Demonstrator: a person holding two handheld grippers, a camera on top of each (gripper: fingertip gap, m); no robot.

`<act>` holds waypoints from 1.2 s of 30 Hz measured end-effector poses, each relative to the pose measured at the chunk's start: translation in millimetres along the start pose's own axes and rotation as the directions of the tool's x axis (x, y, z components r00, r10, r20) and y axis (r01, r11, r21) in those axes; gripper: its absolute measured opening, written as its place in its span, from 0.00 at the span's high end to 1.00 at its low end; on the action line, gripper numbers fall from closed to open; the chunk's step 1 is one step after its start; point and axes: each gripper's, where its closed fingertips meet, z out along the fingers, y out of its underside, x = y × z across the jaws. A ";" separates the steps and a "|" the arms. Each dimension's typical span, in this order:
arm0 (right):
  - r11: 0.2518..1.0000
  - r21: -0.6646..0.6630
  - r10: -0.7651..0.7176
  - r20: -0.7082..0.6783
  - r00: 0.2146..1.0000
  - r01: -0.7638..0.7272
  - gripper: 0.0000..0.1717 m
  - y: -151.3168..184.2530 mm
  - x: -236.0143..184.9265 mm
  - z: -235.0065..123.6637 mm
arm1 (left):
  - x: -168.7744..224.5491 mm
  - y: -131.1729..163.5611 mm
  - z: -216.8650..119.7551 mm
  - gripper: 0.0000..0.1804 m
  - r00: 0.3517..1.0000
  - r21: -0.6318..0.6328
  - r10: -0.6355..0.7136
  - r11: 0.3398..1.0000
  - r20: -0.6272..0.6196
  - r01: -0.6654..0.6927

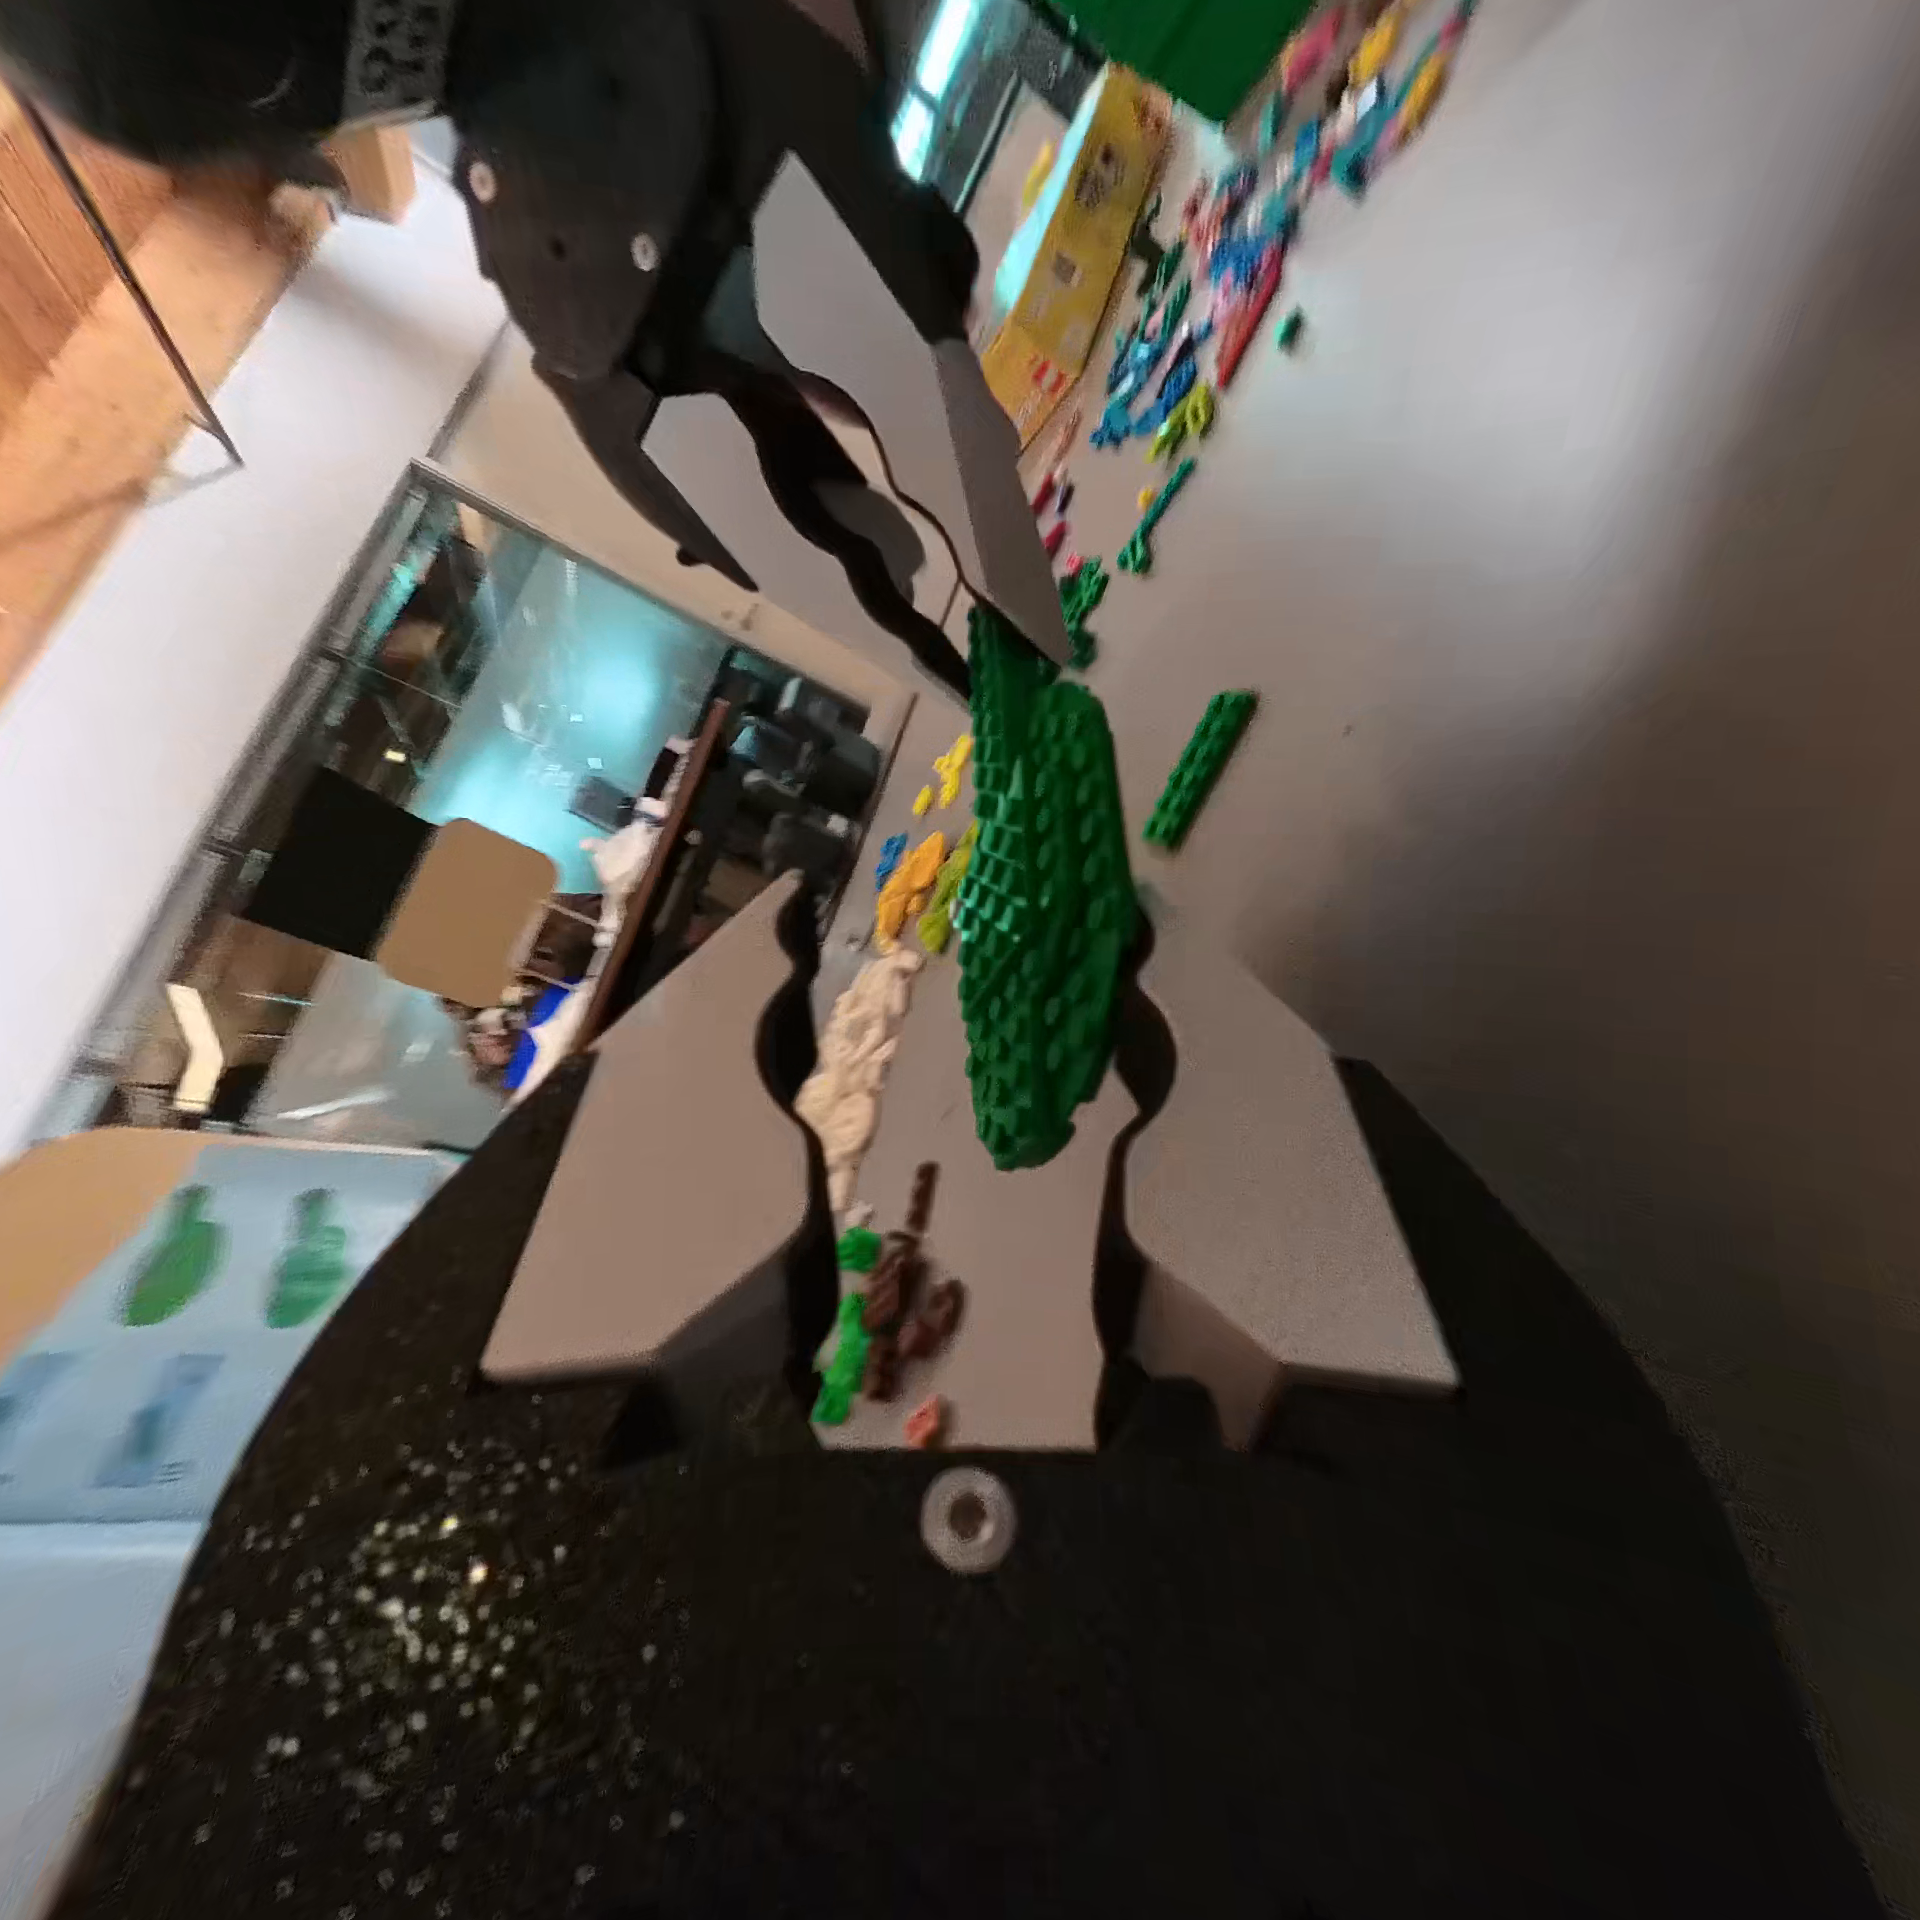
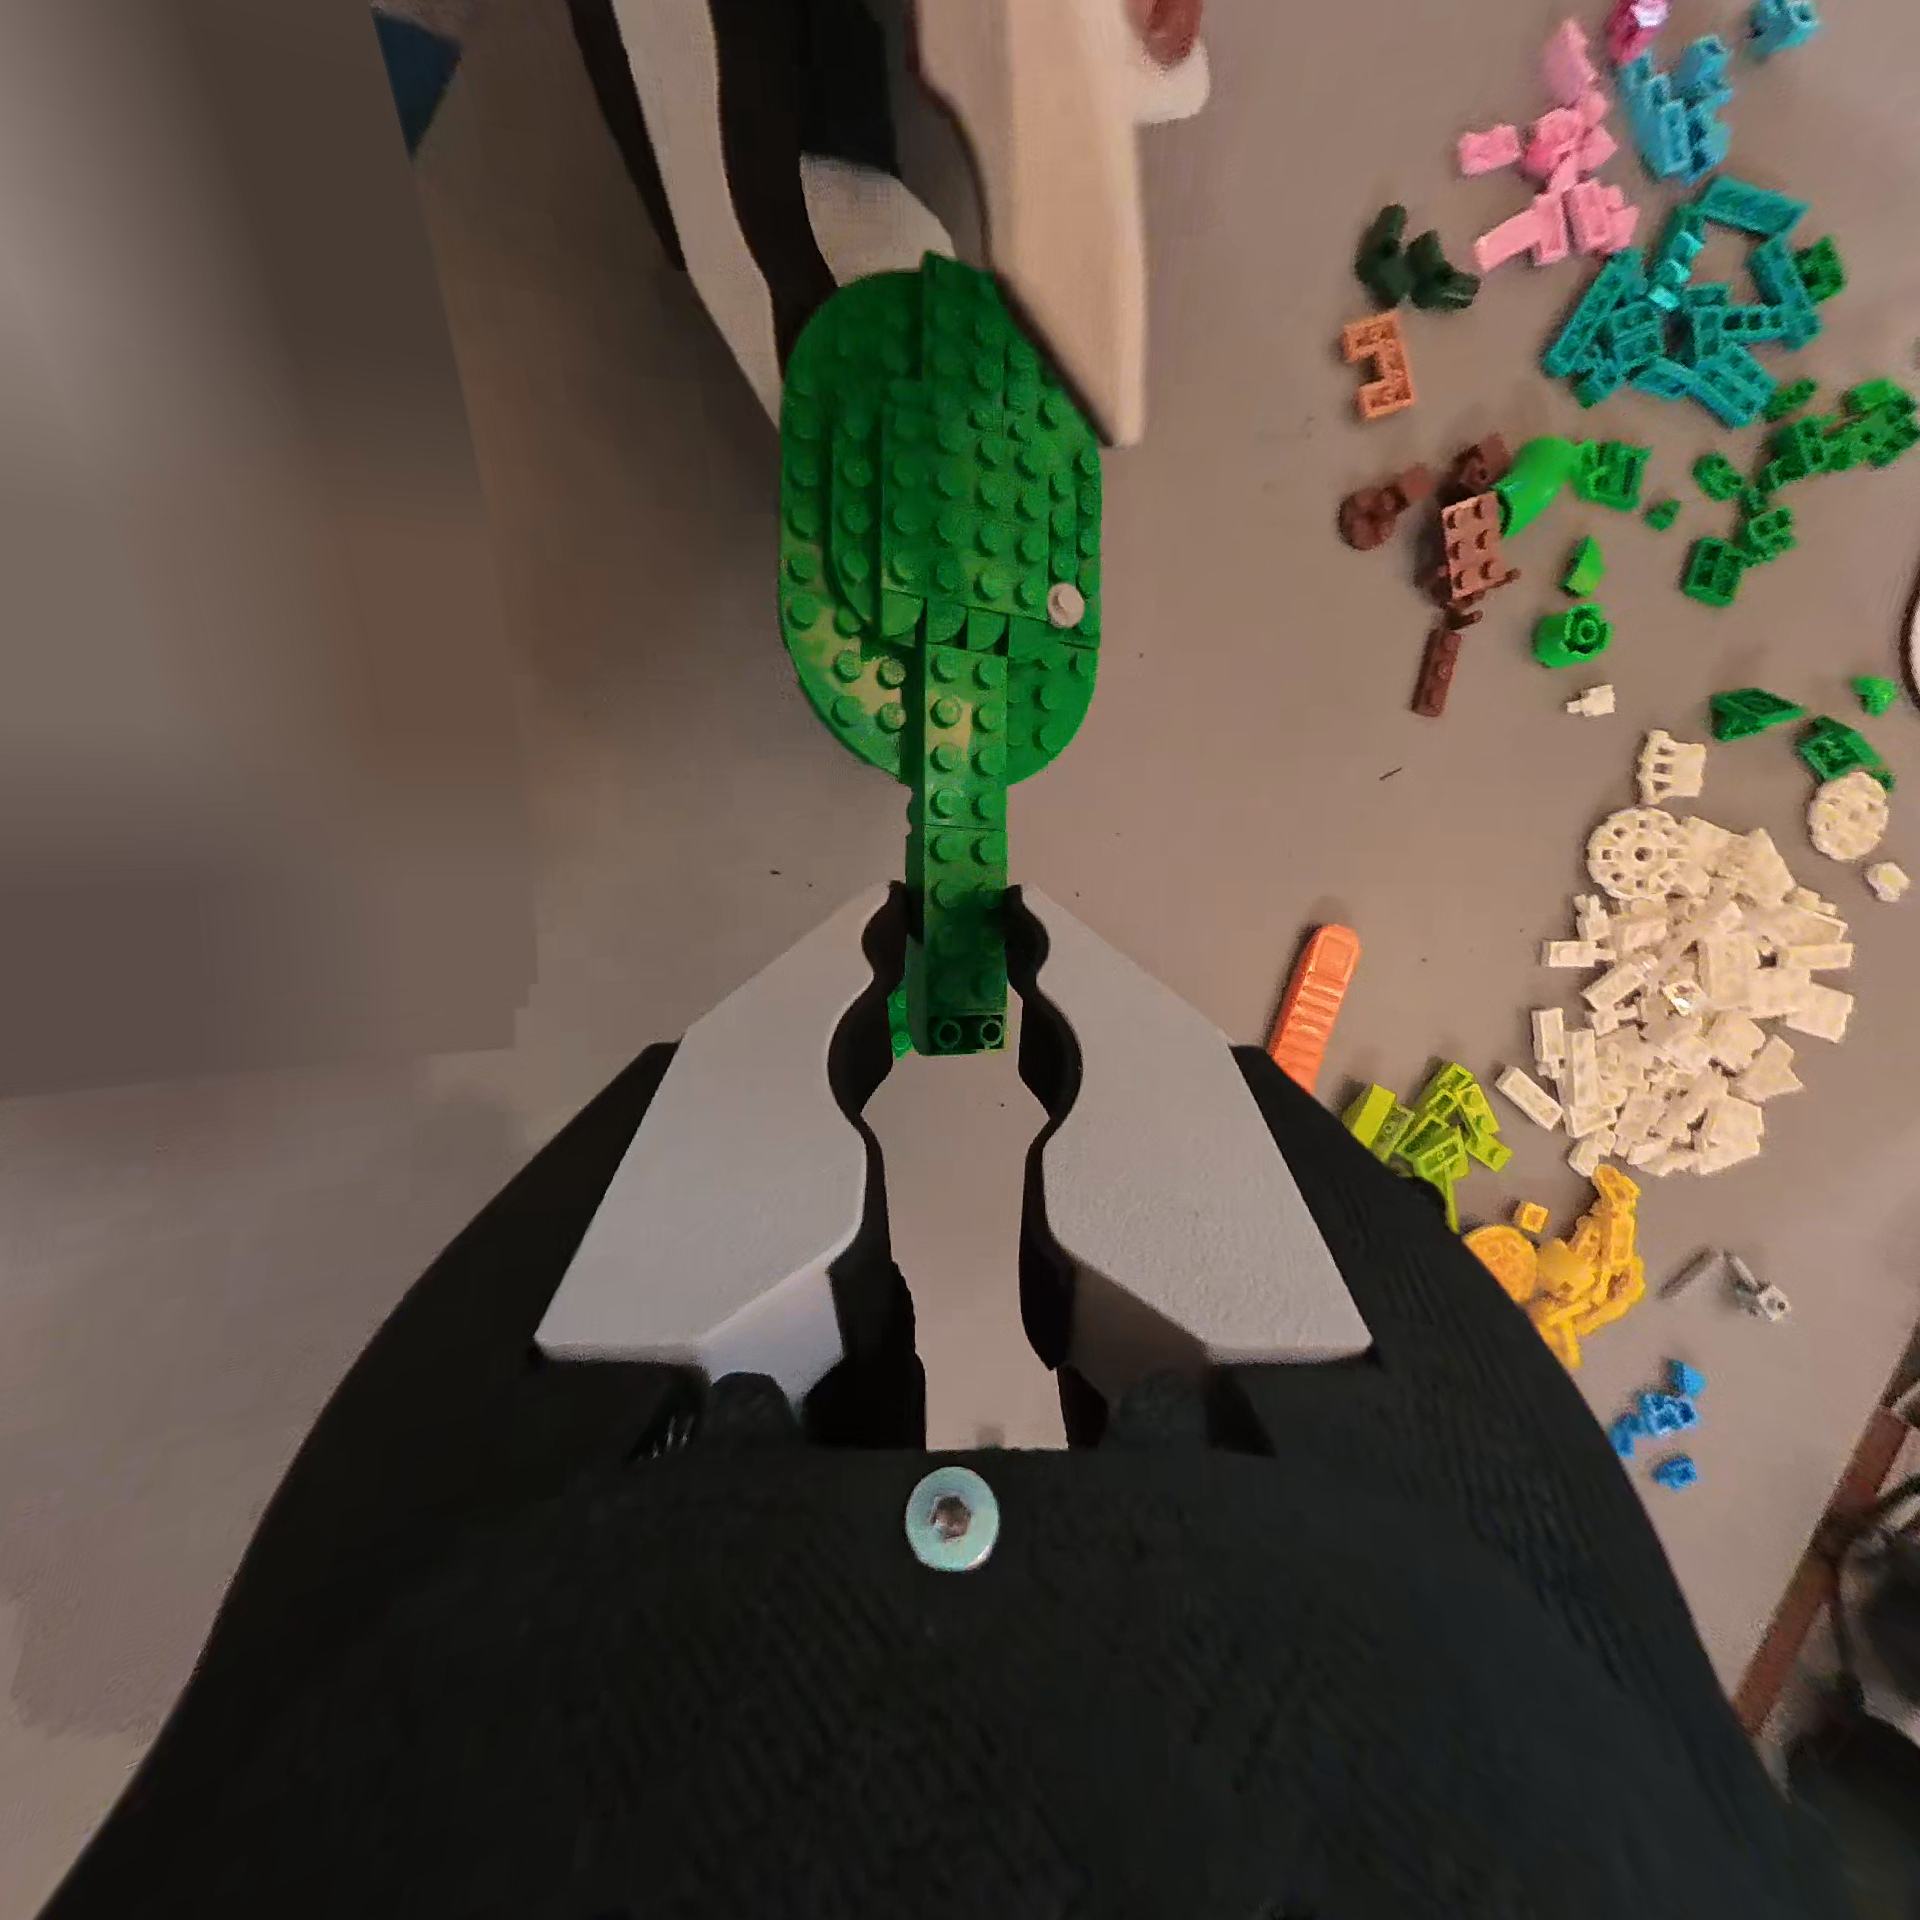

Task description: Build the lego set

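Right gripper (image 2: 954, 914) clamps the narrow stem of a light, rigid green plastic-brick oval plate assembly (image 2: 935, 520), its best hold since snap joints may part; left gripper (image 1: 966, 935) stands wide around the far end.

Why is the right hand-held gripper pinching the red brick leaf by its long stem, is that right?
Not quite: the brick leaf is green, not red. The right wrist view shows it plainly, with the right hand-held gripper pinching its long stem, both fingertips against the stem's sides. The rest is as you said.
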 end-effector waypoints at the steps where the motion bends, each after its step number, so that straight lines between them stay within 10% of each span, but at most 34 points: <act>1: 1.000 0.009 0.012 -0.006 1.000 -0.012 0.90 0.2 0.3 0.1 | 0.2 3.8 0.4 0.75 0.997 -0.026 0.070 0.997 0.023 -0.070; 7: 0.991 0.074 0.115 0.012 0.993 -0.115 0.90 1.3 2.0 1.6 | 9.2 22.5 5.9 0.94 0.976 -0.158 0.218 0.964 0.013 -0.213; 16: 0.828 0.151 0.558 -0.123 0.820 -0.540 0.81 37.5 13.7 23.3 | -9.6 59.1 1.8 0.95 0.921 -0.365 0.385 0.867 0.060 -0.339; 36: 0.840 0.064 0.541 -0.166 0.825 -0.538 0.91 49.3 -4.8 45.5 | -5.7 58.4 4.6 0.95 0.902 -0.377 0.428 0.845 0.051 -0.380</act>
